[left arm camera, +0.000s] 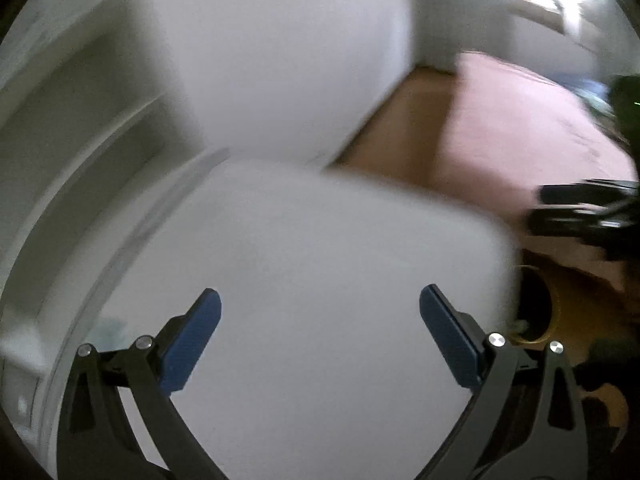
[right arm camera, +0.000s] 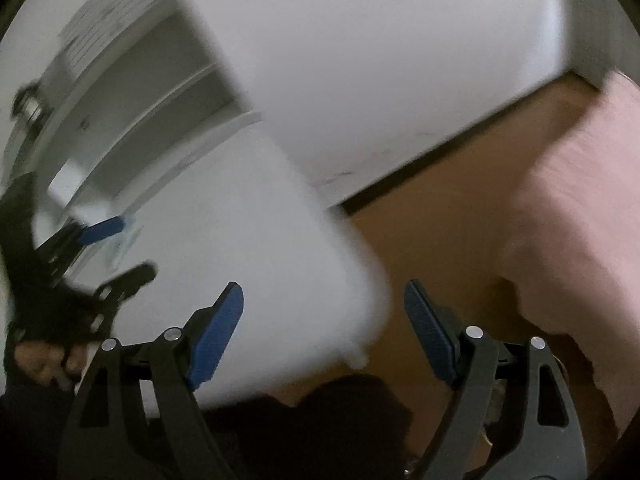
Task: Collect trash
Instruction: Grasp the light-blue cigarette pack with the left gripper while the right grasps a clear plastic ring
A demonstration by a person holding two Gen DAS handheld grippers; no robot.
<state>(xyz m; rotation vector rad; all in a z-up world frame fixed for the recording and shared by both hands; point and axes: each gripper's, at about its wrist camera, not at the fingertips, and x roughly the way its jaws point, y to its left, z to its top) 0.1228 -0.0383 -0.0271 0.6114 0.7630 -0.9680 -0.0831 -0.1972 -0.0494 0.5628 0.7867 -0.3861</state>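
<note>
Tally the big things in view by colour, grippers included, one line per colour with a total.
White: 2, the table and the cabinet.
Pink: 1, the bedspread.
Black with blue pads: 2, the left gripper and the right gripper, both open and empty.
Brown: 1, the floor.
Total: 6.

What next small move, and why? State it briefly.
Probably ease the left gripper leftward toward the faint pale scrap on the white table; it and the right gripper are open and empty, though blur leaves the scrap uncertain.
</note>
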